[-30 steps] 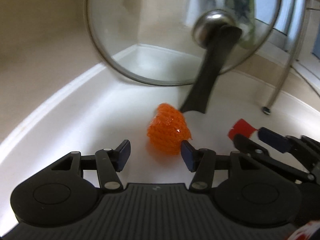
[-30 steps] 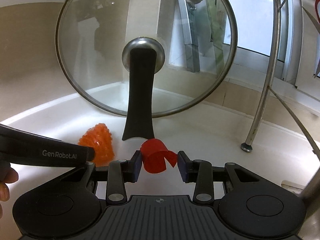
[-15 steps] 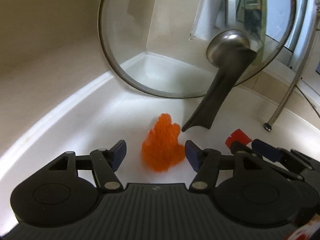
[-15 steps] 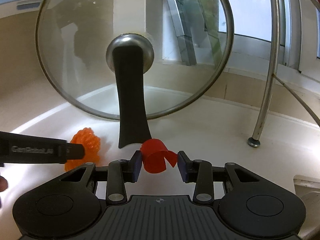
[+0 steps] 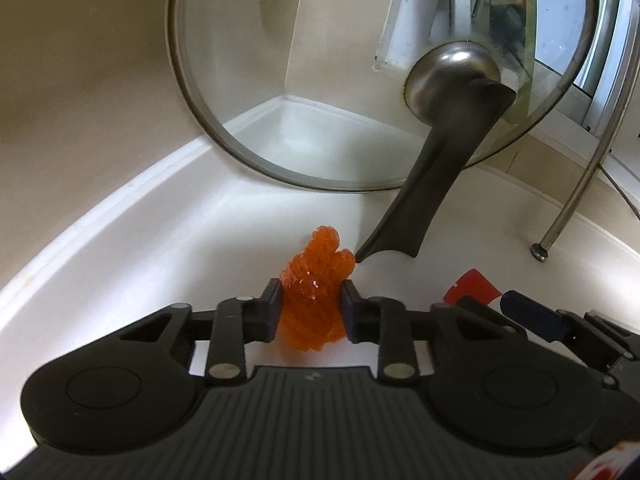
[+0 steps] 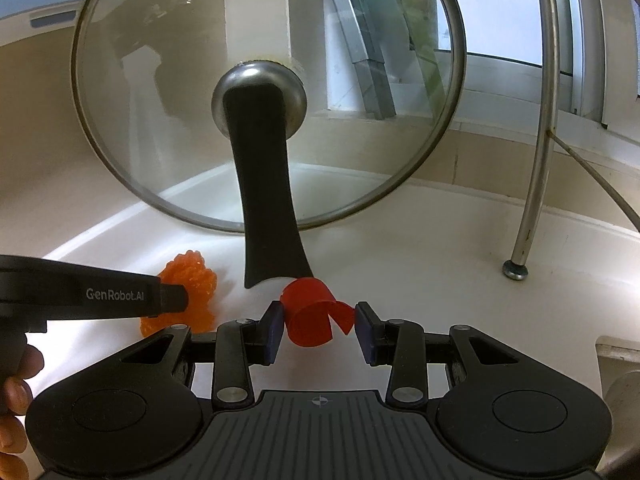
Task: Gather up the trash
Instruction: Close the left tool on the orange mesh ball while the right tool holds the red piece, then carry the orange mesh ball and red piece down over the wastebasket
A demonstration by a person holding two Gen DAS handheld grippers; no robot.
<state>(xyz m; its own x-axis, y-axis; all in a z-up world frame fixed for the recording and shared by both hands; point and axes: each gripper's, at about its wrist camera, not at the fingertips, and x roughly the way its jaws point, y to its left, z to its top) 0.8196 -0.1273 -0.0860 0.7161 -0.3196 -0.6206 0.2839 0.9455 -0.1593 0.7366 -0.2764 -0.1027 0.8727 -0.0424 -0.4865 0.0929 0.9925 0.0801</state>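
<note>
My left gripper [image 5: 311,307] is shut on a crumpled orange plastic net [image 5: 312,280], which sits between the pads on the white counter. The net also shows in the right wrist view [image 6: 188,288], with the left gripper's finger [image 6: 120,296] across it. My right gripper [image 6: 320,326] is shut on a curled red plastic scrap [image 6: 310,314], held just above the counter. The red scrap also shows at the right of the left wrist view [image 5: 474,286], between the right gripper's fingers [image 5: 528,314].
A glass pot lid [image 6: 160,80] with a steel knob and a black handle [image 6: 268,200] leans upright against the tiled corner wall, just behind both grippers. A chrome rack leg [image 6: 528,208] stands on the white counter [image 6: 420,248] at the right.
My left gripper has moved forward around the orange net and closed on it. The right gripper has kept its hold on the red scrap and moved slightly closer to the lid.
</note>
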